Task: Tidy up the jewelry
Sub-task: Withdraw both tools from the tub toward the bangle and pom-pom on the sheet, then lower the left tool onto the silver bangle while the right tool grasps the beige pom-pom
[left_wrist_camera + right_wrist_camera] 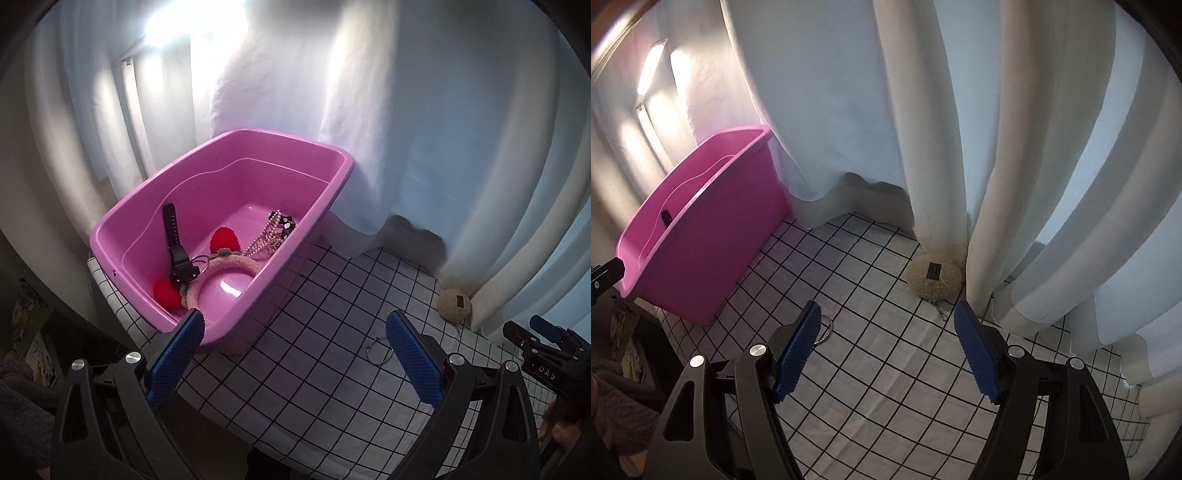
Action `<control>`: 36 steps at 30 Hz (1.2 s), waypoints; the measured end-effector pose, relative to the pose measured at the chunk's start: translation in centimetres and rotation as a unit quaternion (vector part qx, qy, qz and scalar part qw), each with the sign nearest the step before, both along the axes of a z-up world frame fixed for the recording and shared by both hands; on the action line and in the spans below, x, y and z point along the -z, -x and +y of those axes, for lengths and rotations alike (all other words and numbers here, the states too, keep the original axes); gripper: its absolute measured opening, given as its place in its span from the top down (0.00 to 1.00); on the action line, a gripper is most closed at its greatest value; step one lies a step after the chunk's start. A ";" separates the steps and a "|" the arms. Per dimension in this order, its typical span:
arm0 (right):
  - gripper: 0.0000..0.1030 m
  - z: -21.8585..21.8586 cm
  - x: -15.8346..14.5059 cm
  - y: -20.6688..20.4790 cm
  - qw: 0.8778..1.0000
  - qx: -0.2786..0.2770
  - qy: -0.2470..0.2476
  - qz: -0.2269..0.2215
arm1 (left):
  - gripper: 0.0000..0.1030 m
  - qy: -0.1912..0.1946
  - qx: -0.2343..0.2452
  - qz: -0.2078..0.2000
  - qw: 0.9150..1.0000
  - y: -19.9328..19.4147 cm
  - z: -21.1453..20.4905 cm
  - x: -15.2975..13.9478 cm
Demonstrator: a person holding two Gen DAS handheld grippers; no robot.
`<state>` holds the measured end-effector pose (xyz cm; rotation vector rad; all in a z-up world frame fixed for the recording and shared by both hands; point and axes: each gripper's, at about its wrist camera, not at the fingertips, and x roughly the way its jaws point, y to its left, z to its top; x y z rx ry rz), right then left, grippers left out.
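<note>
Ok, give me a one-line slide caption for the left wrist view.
Open left gripper above the checked cloth, facing a pink tub holding a watch, pearls and fluffy headband; metal ring outside.

Both tongs pointed steeply downward, jaws spread wide with nothing between the blue pads — the left tongs wider than the right tongs, which were also open.

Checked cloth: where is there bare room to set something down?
Free: the checked cloth between the pink tub, the metal ring and the beige ball. Crowded: the tub's near end, with the watch and the fuzzy headband.
</note>
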<state>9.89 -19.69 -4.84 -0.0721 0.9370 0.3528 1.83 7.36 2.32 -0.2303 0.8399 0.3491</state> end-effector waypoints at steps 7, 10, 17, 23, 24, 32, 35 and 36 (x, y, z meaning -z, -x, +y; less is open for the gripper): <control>0.31 -3.8 4.0 0.7 0.998 -0.049 -0.010 0.022 | 0.06 0.007 -0.021 0.038 0.999 1.2 -6.9 4.6; 0.31 -4.6 5.4 0.6 0.997 -0.068 -0.022 0.030 | 0.06 0.040 -0.038 0.058 0.997 1.5 -8.0 7.0; 0.31 -4.0 8.9 -1.5 0.996 -0.070 -0.041 0.038 | 0.06 0.033 -0.058 0.084 0.994 0.5 -8.9 11.5; 0.31 -3.5 11.9 -4.4 0.997 -0.054 -0.046 0.037 | 0.06 0.044 -0.069 0.091 0.993 -2.1 -8.0 16.0; 0.31 -3.3 12.3 -4.9 0.997 -0.051 -0.042 0.035 | 0.06 0.046 -0.069 0.088 0.993 -2.6 -7.9 16.7; 0.31 -2.3 15.0 -7.1 0.999 -0.043 -0.023 0.003 | 0.06 0.053 -0.036 0.083 0.995 -5.9 -8.6 20.9; 0.31 -2.0 15.7 -7.9 0.999 -0.044 -0.023 0.006 | 0.06 0.059 -0.027 0.080 0.995 -7.0 -9.1 21.5; 0.31 -1.9 15.8 -8.1 0.999 -0.042 -0.027 0.007 | 0.06 0.057 -0.024 0.076 0.995 -7.3 -9.3 21.5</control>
